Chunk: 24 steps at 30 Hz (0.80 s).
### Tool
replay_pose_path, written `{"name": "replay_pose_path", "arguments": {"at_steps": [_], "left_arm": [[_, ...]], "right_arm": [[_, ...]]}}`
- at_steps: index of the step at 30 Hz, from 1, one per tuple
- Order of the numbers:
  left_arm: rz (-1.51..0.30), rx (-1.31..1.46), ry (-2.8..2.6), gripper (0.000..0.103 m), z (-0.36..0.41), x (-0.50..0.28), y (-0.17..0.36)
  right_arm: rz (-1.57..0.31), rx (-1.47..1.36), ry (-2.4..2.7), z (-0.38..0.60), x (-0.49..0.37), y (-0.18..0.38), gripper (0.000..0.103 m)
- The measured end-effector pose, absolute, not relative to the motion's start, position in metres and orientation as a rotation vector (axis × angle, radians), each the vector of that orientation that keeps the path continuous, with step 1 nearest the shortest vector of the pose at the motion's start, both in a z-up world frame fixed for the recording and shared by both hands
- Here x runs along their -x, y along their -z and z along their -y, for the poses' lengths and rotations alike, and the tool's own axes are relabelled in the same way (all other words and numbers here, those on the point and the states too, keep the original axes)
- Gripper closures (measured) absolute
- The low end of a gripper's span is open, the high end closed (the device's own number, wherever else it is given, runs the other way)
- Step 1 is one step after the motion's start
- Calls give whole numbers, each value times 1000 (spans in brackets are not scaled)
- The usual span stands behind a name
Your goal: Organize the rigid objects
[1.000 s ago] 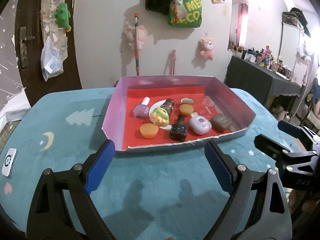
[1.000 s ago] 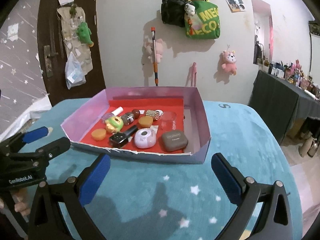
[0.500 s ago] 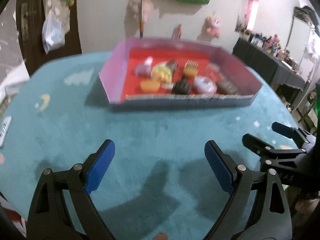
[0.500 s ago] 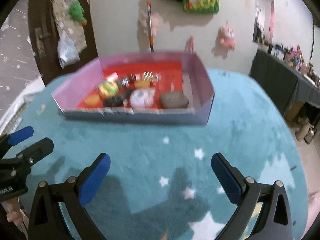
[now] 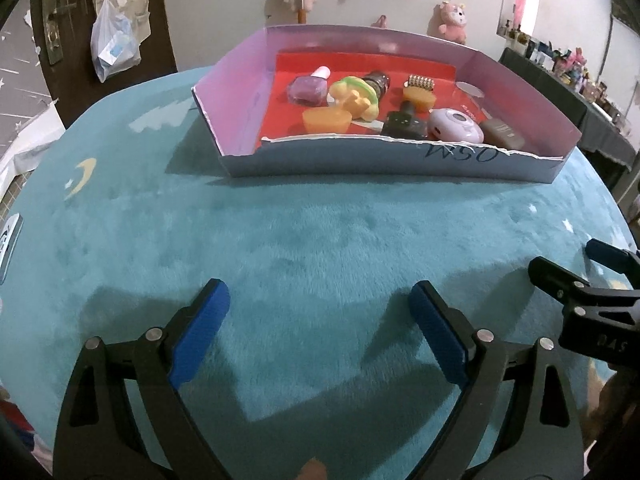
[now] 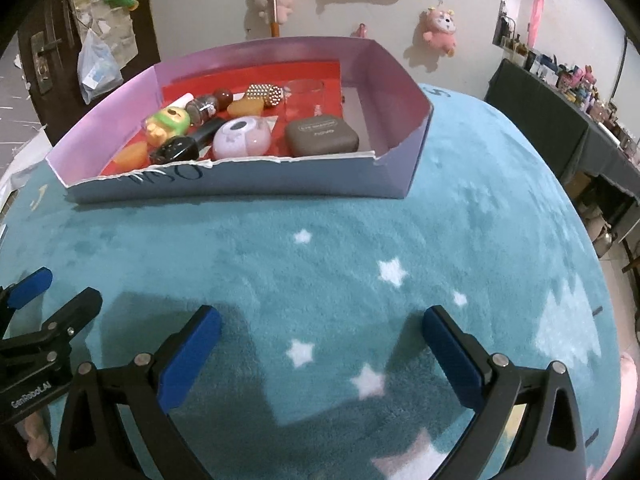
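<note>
L tongs (image 5: 318, 320): spread wide, nothing between the blue pads, low centre of the left-wrist frame, hanging over bare teal plush. R tongs (image 6: 322, 346): same, released and empty, low centre of the right-wrist frame, over the star pattern. Each pair shows at the lower edge of the other's view, so they sit side by side, well apart from the box.

Surface (image 5: 320, 240): teal fleece cover w/ moon, tree, stars; no loose item seen on it in either view.

Box (image 5: 400, 164): shallow pink/lilac cardboard w/ red liner, upper centre of both frames, torn front lip. All the rigid things lie inside it, clustered toward the left-centre of the liner:
- purple bottle (image 5: 307, 90), white cap, back left
- green/yellow toy (image 6: 167, 125)
- orange piece (image 5: 326, 120), front left
- black bottle (image 5: 404, 123), on its side
- lilac round case (image 6: 242, 138)
- brown case (image 6: 322, 136), rightmost; bare strip of box floor to its right

Judgement: fits either items gathered and tongs backed off, or a sort about to be made inside/out of the box. Can't tell which. If a pick follows: come in over the torn lip, not through it; the cases look smooth and rounded, so grip across the flat sides; items touch, so expect neighbours to shift.
</note>
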State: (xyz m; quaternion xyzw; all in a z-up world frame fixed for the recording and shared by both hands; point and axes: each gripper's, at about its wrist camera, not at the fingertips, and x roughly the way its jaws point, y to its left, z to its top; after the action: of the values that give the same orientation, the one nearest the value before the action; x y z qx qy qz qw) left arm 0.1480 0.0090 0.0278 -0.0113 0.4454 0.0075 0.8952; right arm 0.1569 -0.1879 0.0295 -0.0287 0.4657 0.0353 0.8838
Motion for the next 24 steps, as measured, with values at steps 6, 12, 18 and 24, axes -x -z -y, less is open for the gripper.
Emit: {"name": "replay_pose_path", "arguments": {"at_steps": [6,12,18,24], "left_arm": [[-935,23,-18,4,-10,-152,-28],[-941,28,-23,1,-11,-155,-28],[-944,30,-27,0,-11,-155,-27],[-944,30,-27,0,-12,-155,-28]], "right_arm": [[-972,65,-72,185,-156,-31,0],[-974,66,-66,183,-158,-30,0],[-974,66,-67,183,-157,-30,0],[-974,65,-67,183,-157,-30,0]]}}
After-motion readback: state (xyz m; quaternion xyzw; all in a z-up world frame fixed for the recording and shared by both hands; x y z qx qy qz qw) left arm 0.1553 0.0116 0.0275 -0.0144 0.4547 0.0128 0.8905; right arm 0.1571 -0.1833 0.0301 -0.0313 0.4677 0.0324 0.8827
